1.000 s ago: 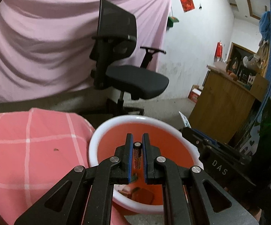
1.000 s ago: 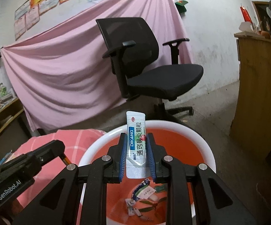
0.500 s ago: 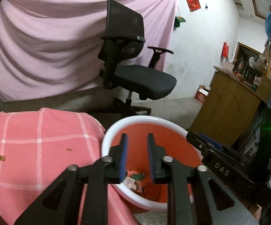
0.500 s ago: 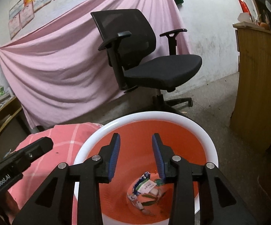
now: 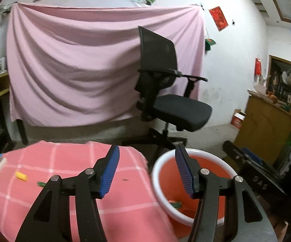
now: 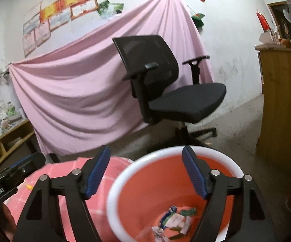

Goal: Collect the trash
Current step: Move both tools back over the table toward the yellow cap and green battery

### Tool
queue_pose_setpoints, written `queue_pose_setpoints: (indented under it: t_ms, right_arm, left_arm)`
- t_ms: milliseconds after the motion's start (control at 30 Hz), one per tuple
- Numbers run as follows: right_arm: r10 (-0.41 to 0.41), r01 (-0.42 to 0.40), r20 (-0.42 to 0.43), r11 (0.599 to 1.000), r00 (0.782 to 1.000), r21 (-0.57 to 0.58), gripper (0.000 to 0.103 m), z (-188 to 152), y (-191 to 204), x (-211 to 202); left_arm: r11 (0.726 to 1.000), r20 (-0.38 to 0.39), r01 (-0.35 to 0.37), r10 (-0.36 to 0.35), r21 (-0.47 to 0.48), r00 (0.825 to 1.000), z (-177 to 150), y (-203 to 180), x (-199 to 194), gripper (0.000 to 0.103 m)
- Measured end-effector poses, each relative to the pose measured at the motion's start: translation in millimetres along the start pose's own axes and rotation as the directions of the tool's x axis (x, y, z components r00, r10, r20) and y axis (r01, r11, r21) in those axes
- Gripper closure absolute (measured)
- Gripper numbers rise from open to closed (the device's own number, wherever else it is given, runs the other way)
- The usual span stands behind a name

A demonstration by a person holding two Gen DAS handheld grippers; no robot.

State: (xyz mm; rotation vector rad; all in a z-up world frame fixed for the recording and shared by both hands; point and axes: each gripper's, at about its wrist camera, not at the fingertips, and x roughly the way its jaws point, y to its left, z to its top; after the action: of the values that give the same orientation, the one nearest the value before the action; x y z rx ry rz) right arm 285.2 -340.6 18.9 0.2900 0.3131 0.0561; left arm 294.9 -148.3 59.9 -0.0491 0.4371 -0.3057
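Observation:
An orange bin with a white rim (image 5: 206, 153) stands beside a table under a pink checked cloth (image 5: 69, 161). My left gripper (image 5: 147, 151) hovers over the table's edge and the bin's left rim. Its jaws are opening and nothing is between them. My right gripper (image 6: 145, 151) hangs above the bin's rim (image 6: 123, 173), jaws also opening and empty. Several sachets and wrappers (image 6: 175, 220) lie on the bin's bottom. A small yellow piece (image 5: 21, 175) and a green scrap (image 5: 41, 184) rest on the cloth.
A black office chair (image 5: 165, 100) stands behind the bin, in front of a hanging pink sheet (image 5: 75, 70). A wooden cabinet (image 5: 266, 127) is at the right, and low shelves (image 6: 2, 147) are at the left. The right gripper's body (image 5: 256, 181) sits right of the bin.
Both grippers have opened. The battery left the left jaws and the sachet left the right jaws, which now lies in the bin. The left gripper has swung left toward the table and risen.

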Motion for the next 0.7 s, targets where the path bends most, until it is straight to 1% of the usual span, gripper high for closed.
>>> queue_pose_setpoints:
  t_ms: [67, 133, 200, 233, 267, 300, 333, 433, 567, 700]
  right_arm:
    - [0.008, -0.008, 0.034, 1.0, 0.999, -0.008, 0.02, 2, 9, -3]
    - [0.022, -0.021, 0.066, 1.0, 0.998, -0.013, 0.016, 2, 18, -6]
    - [0.036, -0.035, 0.093, 0.999, 0.995, -0.018, 0.01, 2, 28, -7]
    - [0.04, -0.038, 0.103, 0.999, 0.994, -0.021, 0.004, 2, 32, -8]
    - [0.048, -0.045, 0.12, 0.999, 0.992, -0.025, 0.0, 2, 38, -9]
    - [0.054, -0.051, 0.132, 0.998, 0.99, -0.028, 0.0, 2, 43, -10]
    - [0.063, -0.059, 0.143, 0.998, 0.988, -0.033, 0.0, 2, 48, -11]
    - [0.094, -0.085, 0.17, 0.995, 0.981, -0.055, 0.0, 0, 66, -13]
    - [0.134, -0.117, 0.208, 0.989, 0.969, -0.095, 0.0, -2, 91, -12]
    - [0.178, -0.145, 0.245, 0.978, 0.953, -0.148, 0.0, -9, 119, -14]
  left_arm:
    - [1.0, 0.019, -0.025, 0.026, -0.007, 0.999, 2, 12, -9, 0.044]
    - [0.999, 0.036, -0.045, 0.046, -0.011, 0.998, 3, 20, -17, 0.039]
    - [0.997, 0.057, -0.072, 0.073, -0.018, 0.996, 3, 32, -26, 0.027]
    - [0.996, 0.074, -0.088, 0.089, -0.023, 0.993, 2, 38, -31, 0.016]
    - [0.994, 0.094, -0.103, 0.105, -0.028, 0.99, 2, 43, -35, 0.008]
    - [0.992, 0.126, -0.121, 0.124, -0.037, 0.984, 0, 50, -42, 0.003]
    - [0.99, 0.152, -0.131, 0.137, -0.047, 0.979, -1, 56, -48, 0.002]
    - [0.984, 0.199, -0.156, 0.17, -0.082, 0.965, -6, 77, -61, 0.002]
    - [0.974, 0.234, -0.194, 0.216, -0.115, 0.948, -13, 107, -75, 0.002]
    - [0.963, 0.257, -0.244, 0.267, -0.116, 0.929, -20, 132, -87, 0.002]
